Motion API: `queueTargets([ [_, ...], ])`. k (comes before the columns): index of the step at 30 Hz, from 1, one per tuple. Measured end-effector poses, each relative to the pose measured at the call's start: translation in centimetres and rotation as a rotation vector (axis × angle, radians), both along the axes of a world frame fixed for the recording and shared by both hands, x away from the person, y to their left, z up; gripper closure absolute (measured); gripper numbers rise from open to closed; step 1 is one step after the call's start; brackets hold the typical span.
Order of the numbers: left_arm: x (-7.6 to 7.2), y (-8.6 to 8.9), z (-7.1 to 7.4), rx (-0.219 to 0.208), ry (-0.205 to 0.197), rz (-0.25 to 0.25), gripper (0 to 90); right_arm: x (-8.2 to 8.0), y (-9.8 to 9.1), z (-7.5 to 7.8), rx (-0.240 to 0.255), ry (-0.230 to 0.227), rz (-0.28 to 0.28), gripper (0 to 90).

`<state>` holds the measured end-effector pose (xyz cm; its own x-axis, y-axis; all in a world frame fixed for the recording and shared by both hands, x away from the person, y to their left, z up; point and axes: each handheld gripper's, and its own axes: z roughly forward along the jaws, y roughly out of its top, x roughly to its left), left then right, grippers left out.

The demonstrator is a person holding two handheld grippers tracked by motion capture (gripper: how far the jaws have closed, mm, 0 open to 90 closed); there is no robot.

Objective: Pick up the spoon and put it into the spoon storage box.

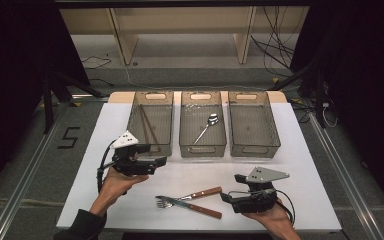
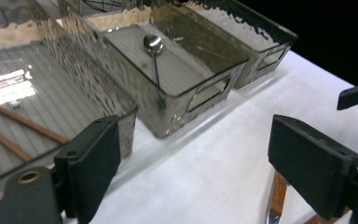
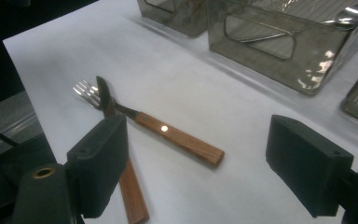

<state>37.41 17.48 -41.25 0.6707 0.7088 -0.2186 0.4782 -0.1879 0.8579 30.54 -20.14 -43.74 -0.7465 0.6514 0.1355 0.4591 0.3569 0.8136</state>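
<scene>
Right gripper (image 3: 193,172) held with jaws apart, empty, near the tabletop's front edge. Fork (image 1: 187,197) and knife (image 1: 196,207) lie crossed, wooden handles rightward, tips leftward.

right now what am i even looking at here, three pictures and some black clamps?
A person sits at a white table, holding a hand-held two-jaw gripper in each hand: the left gripper and the right gripper. The high view looks down from above. The other two come from cameras riding on the grippers, so the black blocks at the bottom are their own jaws. Three clear bins stand in a row: the left bin holds chopsticks, the middle bin a spoon, the right bin nothing. A fork and knife lie crossed on the table. Both grippers are open, holding nothing.
</scene>
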Motion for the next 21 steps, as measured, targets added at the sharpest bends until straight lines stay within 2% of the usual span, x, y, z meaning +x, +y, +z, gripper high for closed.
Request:
queueTargets([
  [9,-1.7,0.8,-0.8,-0.022,-0.023,0.011,15.8,0.1,1.4,0.0,-0.034,0.015,0.044,21.9],
  [15,-2.5,1.3,-1.6,-0.01,-0.01,0.022,15.6,0.1,2.1,-0.2,-0.052,0.027,0.064,21.9],
  [21,-3.1,1.7,-1.8,-0.005,-0.021,0.023,15.4,0.1,2.6,-0.4,-0.066,0.04,0.074,21.8],
])
